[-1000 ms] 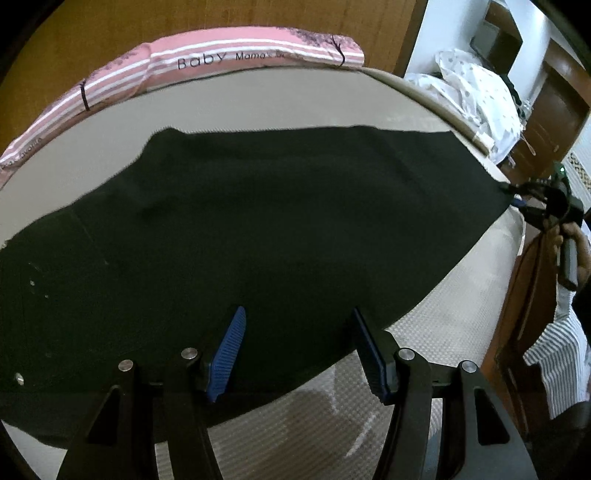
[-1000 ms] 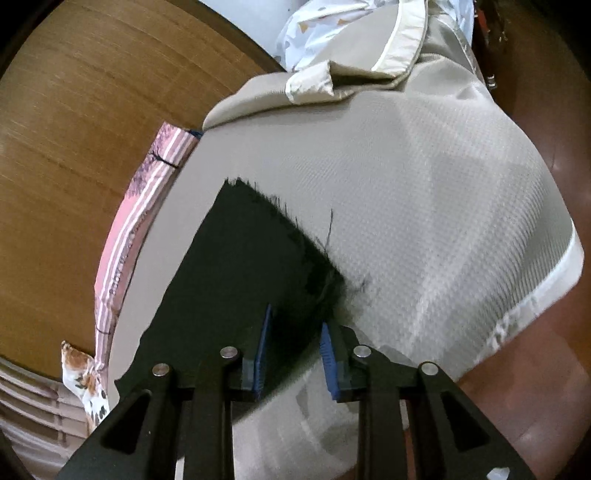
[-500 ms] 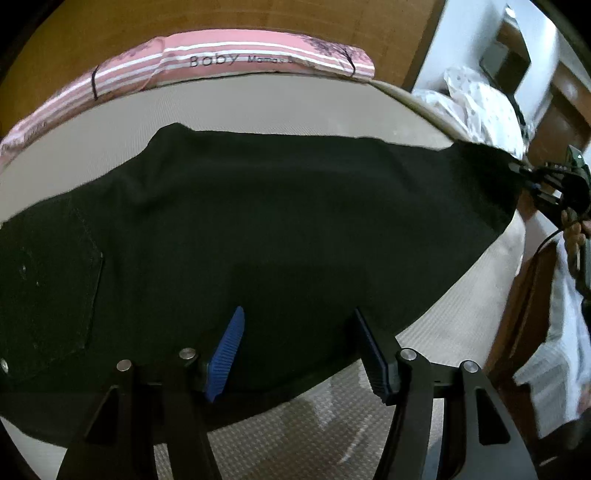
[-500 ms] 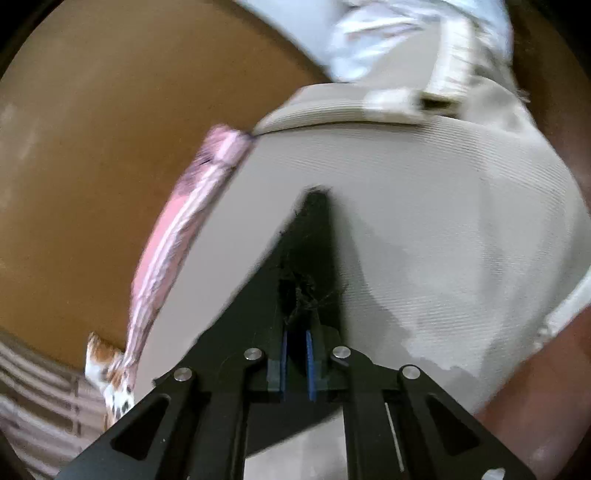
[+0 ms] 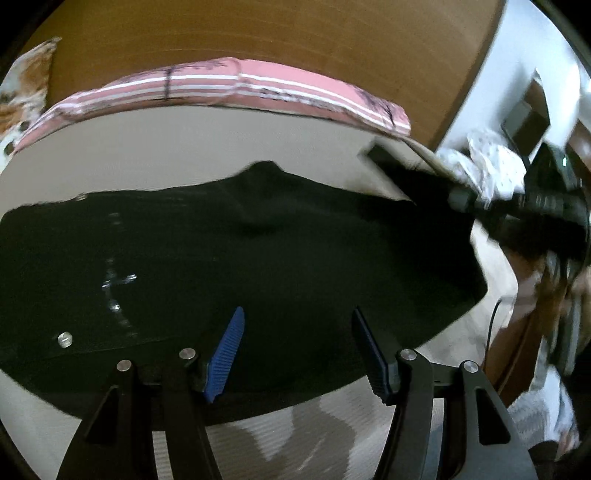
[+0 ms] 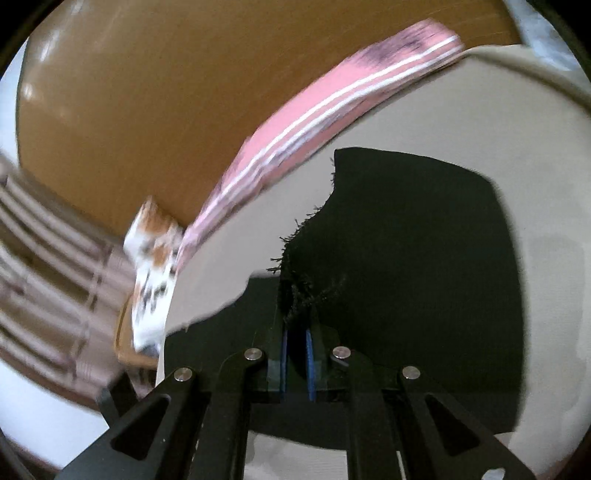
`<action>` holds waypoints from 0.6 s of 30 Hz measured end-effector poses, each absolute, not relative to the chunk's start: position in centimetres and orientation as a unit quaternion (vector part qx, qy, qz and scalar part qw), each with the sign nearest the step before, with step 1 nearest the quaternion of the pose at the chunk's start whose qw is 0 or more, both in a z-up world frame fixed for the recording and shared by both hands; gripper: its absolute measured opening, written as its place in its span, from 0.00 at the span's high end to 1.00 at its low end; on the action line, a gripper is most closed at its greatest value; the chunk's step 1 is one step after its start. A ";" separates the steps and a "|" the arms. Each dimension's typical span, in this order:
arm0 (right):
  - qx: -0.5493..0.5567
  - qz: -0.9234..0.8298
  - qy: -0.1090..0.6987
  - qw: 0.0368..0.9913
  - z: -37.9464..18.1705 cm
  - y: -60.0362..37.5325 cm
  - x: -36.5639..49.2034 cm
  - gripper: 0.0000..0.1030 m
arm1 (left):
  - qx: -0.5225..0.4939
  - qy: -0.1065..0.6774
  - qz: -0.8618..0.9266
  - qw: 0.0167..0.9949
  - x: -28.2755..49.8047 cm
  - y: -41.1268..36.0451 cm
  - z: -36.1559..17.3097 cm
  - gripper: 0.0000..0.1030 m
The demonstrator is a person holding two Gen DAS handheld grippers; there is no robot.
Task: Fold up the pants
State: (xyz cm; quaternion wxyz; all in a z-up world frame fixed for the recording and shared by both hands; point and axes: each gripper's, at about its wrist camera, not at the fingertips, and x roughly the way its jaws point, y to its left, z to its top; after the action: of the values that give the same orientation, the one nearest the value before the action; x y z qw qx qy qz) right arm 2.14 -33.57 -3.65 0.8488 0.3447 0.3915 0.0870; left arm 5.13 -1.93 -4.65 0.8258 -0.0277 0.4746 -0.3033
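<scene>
Black pants (image 5: 258, 266) lay spread across the beige bed cover (image 5: 184, 147) in the left wrist view, filling most of the middle of the frame, with a metal button (image 5: 65, 338) showing near their left end. The left gripper (image 5: 297, 354) hung over the near edge of the cloth with its blue-padded jaws standing apart and nothing pinched between them; the fabric lay below them. A pink striped pillow (image 5: 258, 85) ran along the far side of the bed against a brown wooden headboard (image 5: 258, 33). At the right, blurred, the right gripper (image 5: 461, 195) held one end of the pants lifted off the cover, and a person's striped sleeve (image 5: 546, 406) showed in the lower right corner.

Seen from the right wrist, the right gripper (image 6: 296, 354) had its blue pads drawn close together on the frayed hem (image 6: 299, 295) of the pants (image 6: 406, 258), and the raised cloth hung in front of the camera over the bed cover (image 6: 535, 129). The pillow (image 6: 314, 114) slanted across the upper frame, blurred, below the headboard (image 6: 147, 92). A patterned cloth (image 6: 151, 273) sat at the pillow's lower end.
</scene>
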 end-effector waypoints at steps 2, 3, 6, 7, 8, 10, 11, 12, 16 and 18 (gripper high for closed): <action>0.319 0.107 0.417 0.844 -4.7 -30.4 3.1 0.91 | -0.042 0.476 -0.295 0.827 5.6 -0.8 -4.6 0.40; 0.309 0.119 0.431 0.839 -5.4 -29.0 3.6 0.92 | -0.047 0.476 -0.291 0.828 5.8 -0.4 -4.6 0.40; 0.266 0.139 0.471 0.829 -7.8 -25.1 4.3 0.91 | -0.059 0.476 -0.284 0.830 6.0 0.7 -4.5 0.40; 0.249 0.139 0.481 0.829 -8.4 -24.1 4.3 0.91 | -0.063 0.475 -0.284 0.830 6.0 1.0 -4.5 0.40; 0.231 0.139 0.494 0.826 -9.3 -23.0 4.3 0.91 | -0.067 0.475 -0.284 0.830 6.0 1.2 -4.4 0.40; 0.214 0.142 0.510 0.821 -10.4 -22.2 4.3 0.90 | -0.071 0.475 -0.289 0.828 6.2 1.2 -4.2 0.40; 0.200 0.142 0.518 0.819 -10.8 -21.8 4.3 0.89 | -0.072 0.475 -0.292 0.827 6.3 1.3 -4.1 0.40; 0.190 0.145 0.525 0.817 -11.1 -21.5 4.3 0.87 | -0.074 0.474 -0.296 0.826 6.3 1.1 -3.9 0.40; 0.207 0.157 0.530 0.807 -10.6 -21.7 4.3 0.61 | -0.105 0.491 -0.323 0.802 6.8 0.3 -3.7 0.40; 0.210 0.150 0.513 0.819 -9.4 -22.7 3.7 0.59 | -0.127 0.502 -0.342 0.784 6.9 -0.4 -3.6 0.40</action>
State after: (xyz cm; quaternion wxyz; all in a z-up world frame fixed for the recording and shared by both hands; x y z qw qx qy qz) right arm 3.67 -22.73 -9.39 0.8185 0.2098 0.5134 0.1497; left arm 6.95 -0.36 -3.63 0.7839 -0.1270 0.5022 -0.3423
